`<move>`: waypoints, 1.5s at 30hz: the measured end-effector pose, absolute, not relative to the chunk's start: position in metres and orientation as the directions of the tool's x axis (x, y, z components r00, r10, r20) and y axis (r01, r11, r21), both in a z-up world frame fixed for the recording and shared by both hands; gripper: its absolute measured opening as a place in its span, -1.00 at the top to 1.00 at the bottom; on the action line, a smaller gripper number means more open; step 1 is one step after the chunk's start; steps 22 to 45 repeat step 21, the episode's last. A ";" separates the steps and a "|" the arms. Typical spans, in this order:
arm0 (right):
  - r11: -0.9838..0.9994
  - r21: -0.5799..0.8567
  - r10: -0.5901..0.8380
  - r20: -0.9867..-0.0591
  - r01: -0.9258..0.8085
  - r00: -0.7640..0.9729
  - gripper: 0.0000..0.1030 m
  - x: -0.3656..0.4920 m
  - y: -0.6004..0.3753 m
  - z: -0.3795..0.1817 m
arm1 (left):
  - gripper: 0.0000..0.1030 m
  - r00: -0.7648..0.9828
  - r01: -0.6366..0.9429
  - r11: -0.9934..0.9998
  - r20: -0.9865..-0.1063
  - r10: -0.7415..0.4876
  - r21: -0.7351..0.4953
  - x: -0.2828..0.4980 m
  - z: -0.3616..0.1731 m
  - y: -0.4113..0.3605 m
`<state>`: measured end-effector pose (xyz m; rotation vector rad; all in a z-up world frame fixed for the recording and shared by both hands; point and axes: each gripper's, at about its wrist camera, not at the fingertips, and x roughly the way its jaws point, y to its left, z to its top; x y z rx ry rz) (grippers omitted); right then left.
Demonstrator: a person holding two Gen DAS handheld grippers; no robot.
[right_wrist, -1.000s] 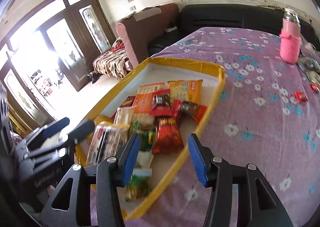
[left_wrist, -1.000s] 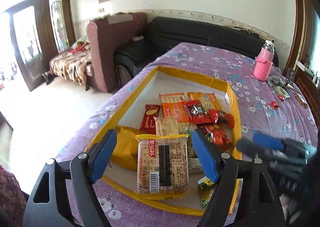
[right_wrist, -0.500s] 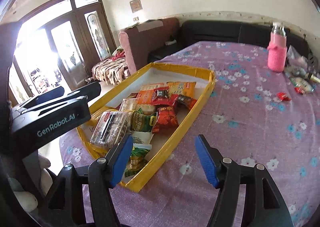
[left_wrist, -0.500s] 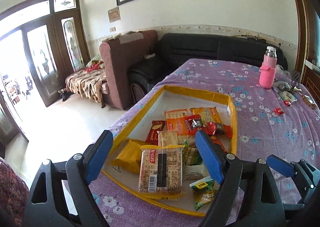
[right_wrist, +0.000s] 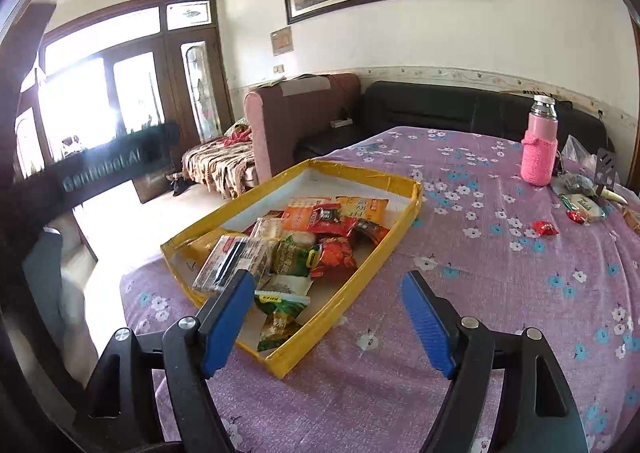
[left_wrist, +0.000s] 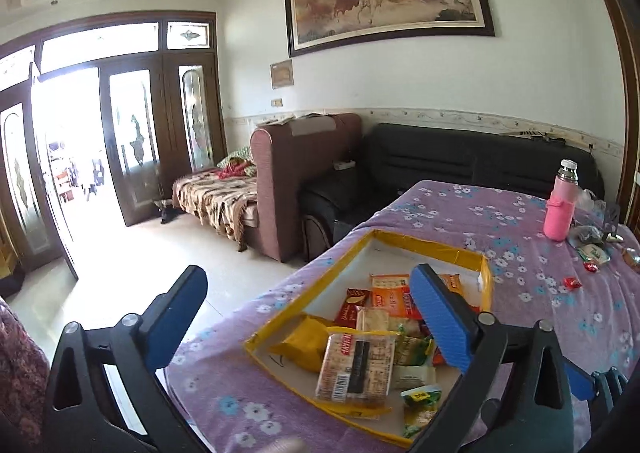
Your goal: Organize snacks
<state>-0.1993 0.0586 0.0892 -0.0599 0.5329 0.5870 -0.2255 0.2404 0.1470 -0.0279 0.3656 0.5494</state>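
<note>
A shallow box with a yellow rim [right_wrist: 360,277] lies on the purple flowered tablecloth and holds several snack packets. A clear cracker pack [left_wrist: 356,369] rests at its near end beside a yellow packet [left_wrist: 308,341], and red packets [right_wrist: 334,257] and green packets [right_wrist: 294,255] fill the middle. My left gripper [left_wrist: 307,273] hovers above and short of the box, its jaws opening with nothing between them. My right gripper [right_wrist: 328,279] hangs over the cloth by the box's near right corner, its jaws also opening and empty.
A pink bottle [right_wrist: 540,149] stands at the table's far right. A loose red candy [right_wrist: 546,228] and other small wrappers [right_wrist: 584,205] lie near it. The table's left edge [left_wrist: 280,289] drops to the floor. A brown armchair [left_wrist: 304,181] and a black sofa [left_wrist: 460,161] stand beyond.
Both grippers have drawn back and risen from the box while their jaws spread wider. The cracker pack that sat between the left fingers now lies in the box, farther ahead.
</note>
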 end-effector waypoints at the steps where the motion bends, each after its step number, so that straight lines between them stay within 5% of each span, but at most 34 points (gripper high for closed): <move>1: 0.831 0.092 0.516 -0.497 -0.549 0.698 -0.50 -0.200 0.061 0.088 | -0.99 0.793 -0.508 0.858 -0.348 0.500 0.077 -0.226 0.146 0.240; 21: 0.796 0.082 0.535 -0.559 -0.600 0.633 -0.50 -0.206 0.081 0.068 | -1.00 0.746 -0.402 0.913 -0.552 0.373 0.073 -0.199 0.114 0.244; 45: 0.796 0.082 0.535 -0.559 -0.600 0.633 -0.50 -0.206 0.081 0.068 | -1.00 0.746 -0.402 0.913 -0.552 0.373 0.073 -0.199 0.114 0.244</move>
